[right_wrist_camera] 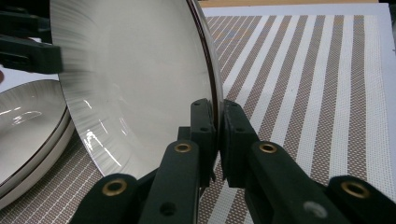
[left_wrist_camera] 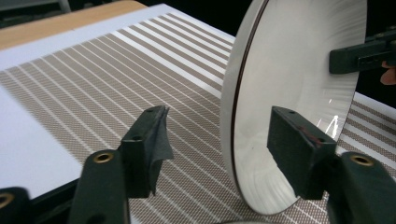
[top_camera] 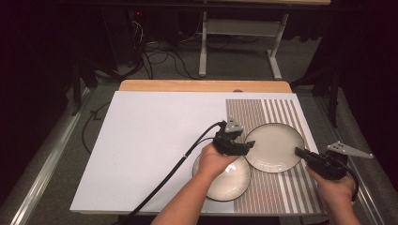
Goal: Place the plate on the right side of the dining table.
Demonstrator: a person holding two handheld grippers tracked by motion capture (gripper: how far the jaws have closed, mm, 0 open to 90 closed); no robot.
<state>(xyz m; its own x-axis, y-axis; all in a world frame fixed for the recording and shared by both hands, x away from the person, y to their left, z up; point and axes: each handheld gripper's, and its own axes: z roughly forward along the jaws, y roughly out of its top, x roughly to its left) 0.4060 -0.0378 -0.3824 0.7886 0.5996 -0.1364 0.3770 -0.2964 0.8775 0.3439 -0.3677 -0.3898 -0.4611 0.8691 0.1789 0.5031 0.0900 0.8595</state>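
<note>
Two white plates with dark rims sit over a brown-and-white striped placemat (top_camera: 281, 110). My right gripper (top_camera: 298, 151) (right_wrist_camera: 218, 112) is shut on the right rim of the farther plate (top_camera: 274, 147) (right_wrist_camera: 140, 79), which is tilted up off the mat. My left gripper (top_camera: 247, 144) (left_wrist_camera: 218, 126) is open at that plate's left rim (left_wrist_camera: 299, 70). One jaw stands inside the bowl and the other well clear of the underside. The nearer plate (top_camera: 230, 183) (right_wrist_camera: 28, 126) lies flat, partly under the person's left hand and the raised plate.
A white sheet (top_camera: 155, 140) covers the table left of the placemat, with a wooden edge (top_camera: 202, 86) at the back. The left gripper's black cable (top_camera: 173, 168) trails across the sheet toward the front edge. Table legs and cables stand on the floor beyond.
</note>
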